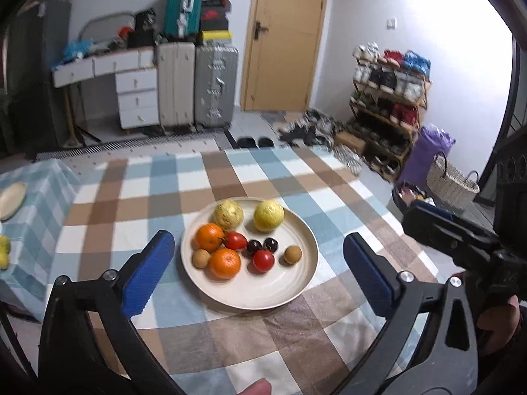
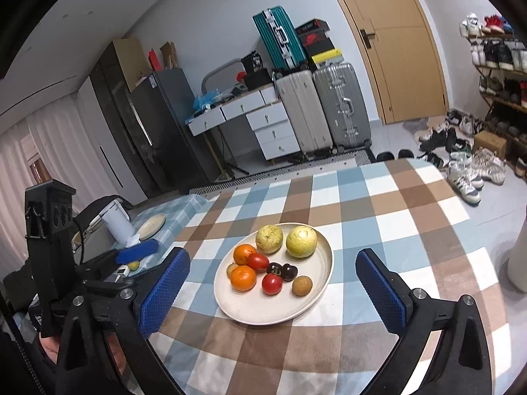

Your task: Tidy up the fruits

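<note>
The checked-cloth counter [image 1: 296,335] carried a cream plate [image 1: 263,293] near its middle. On the plate lay two yellow guavas [image 2: 301,241], two oranges [image 1: 225,263], two tomatoes [image 2: 272,283], dark cherries [image 1: 260,246] and two longans [image 2: 302,285]. The left tongs [image 1: 258,276] and right tongs [image 2: 271,291] hung wide open and empty, above the counter.

Strong white light is coming in from the upper right of the left wrist view, and it is washing out the wall [image 1: 461,49] there completely. The room beyond the jaws is looking soft and a little blurred in this view, while the right wrist view is sharper. Both pictures are bending strongly at the edges, with dark corners. The plate [image 2: 316,299] ahead of the jaws is throwing only a faint shadow.
</note>
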Demonstrator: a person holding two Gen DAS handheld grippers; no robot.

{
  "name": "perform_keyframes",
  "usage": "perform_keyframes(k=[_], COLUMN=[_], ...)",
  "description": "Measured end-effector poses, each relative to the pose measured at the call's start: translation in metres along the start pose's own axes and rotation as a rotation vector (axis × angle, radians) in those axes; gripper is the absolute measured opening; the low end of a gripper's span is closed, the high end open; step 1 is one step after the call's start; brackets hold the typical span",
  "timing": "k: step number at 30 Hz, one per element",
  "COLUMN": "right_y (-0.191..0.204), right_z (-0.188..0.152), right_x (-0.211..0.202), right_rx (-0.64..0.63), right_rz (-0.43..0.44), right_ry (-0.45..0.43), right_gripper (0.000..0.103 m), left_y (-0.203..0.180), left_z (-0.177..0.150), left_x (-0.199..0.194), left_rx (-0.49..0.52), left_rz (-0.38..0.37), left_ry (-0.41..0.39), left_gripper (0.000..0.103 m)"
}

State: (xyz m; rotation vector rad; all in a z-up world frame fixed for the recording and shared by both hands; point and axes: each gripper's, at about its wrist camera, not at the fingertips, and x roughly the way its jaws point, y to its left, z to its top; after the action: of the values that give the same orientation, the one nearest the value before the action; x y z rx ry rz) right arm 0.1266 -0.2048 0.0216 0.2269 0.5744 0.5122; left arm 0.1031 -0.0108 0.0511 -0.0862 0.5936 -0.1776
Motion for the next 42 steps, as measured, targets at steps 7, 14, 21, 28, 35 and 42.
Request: perform_keyframes(k=[7, 14, 21, 28, 35, 42], right_y=[0.022, 0.040, 0.053, 0.061, 0.064, 0.051], right_z=[-0.006, -0.022, -0.045, -0.071, -0.092, -0.104], right_x=[-0.036, -0.057, -0.079, -0.089, -0.087, -0.067], right_rx=[-0.061, -0.159, -0.242, -0.309, -0.369, -0.357], right_rz=[0.001, -0.044, -0.101, -0.122, -0.115, -0.131], right_ry=[-0.077, -0.177, -0.265, -0.324, -0.379, -0.339], right_gripper=[0.103, 0.103, 0.103, 0.103, 0.103, 0.103], left_y=[0.000, 0.007, 0.016, 0.027, 0.029, 0.031], left_z=[-0.002, -0.020, -0.045, -0.068, -0.091, -0.104], left_x=[-0.048, -0.089, -0.110, -0.109, -0.094, -0.076], left_rx=[-0.004, -0.004, -0.001, -0.043, -0.032, -0.029], left_rz=[0.101, 0.223, 0.271, 0.324, 0.314, 0.304], left_ry=[-0.103, -0.247, -0.304, -0.294, -0.303, -0.298], left_gripper=[0.102, 0.102, 0.102, 0.102, 0.102, 0.102])
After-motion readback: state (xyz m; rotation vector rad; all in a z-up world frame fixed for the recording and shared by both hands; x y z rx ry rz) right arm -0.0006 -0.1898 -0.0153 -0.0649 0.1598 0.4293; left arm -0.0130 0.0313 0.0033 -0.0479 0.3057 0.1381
